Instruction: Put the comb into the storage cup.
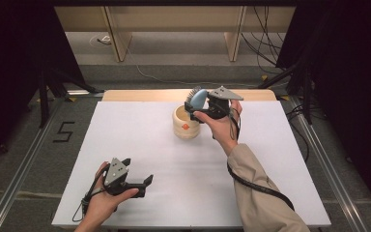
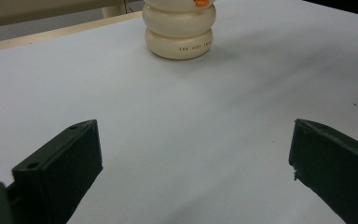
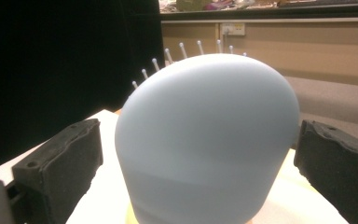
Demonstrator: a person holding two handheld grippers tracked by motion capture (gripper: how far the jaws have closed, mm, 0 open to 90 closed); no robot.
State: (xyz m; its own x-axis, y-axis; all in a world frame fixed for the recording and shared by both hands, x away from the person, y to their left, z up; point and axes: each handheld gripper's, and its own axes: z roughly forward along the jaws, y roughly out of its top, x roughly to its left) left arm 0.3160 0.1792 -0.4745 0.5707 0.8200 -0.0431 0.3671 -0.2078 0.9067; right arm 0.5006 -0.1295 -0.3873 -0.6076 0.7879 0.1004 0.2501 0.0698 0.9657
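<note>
A cream ribbed cup [image 1: 185, 126] with an orange mark stands at the table's far middle, and the left gripper view shows this cup [image 2: 179, 35] straight ahead. A pale blue hairbrush [image 1: 197, 98] with pin bristles sticks up out of it, tilted. My right gripper [image 1: 193, 108] is at the brush, open, its jaws on either side of the brush head [image 3: 205, 140]; the left jaw stands clear of it and the right jaw is at its edge. My left gripper [image 1: 138, 170] rests low near the front left, open, with nothing between its jaws [image 2: 193, 158].
The white table top [image 1: 174, 164] has a wooden strip [image 1: 140, 94] along its far edge. Beyond it are a grey floor, wooden furniture legs and cables. Metal rails and tripod legs flank the table.
</note>
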